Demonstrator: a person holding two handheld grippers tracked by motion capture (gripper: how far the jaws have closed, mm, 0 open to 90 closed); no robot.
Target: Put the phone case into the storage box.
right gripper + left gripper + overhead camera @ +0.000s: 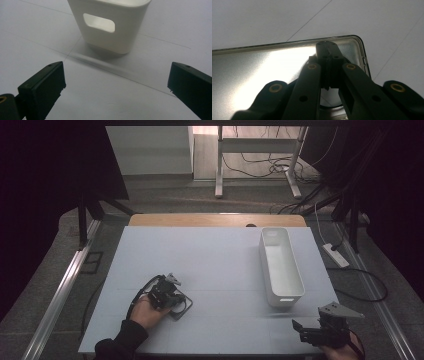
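Observation:
A flat clear case (185,309) with a thin dark rim lies on the white table top at the front left. In the left gripper view the case (262,65) looks glossy, with a round cut-out under the jaws. My left gripper (175,302) is shut, jaws pressed together, and their tips (327,48) sit over the case just inside its far rim. I cannot tell whether they touch it. My right gripper (301,330) rests at the front right edge, open wide with nothing between its jaws (116,75). It faces the short end of a white bin (125,37).
The long white bin (287,297) stands at the right of the table, empty as far as I see, its handle slot towards me. The white sheet (210,260) covers the table. Cables and a power strip (336,255) lie on the floor beyond the right edge.

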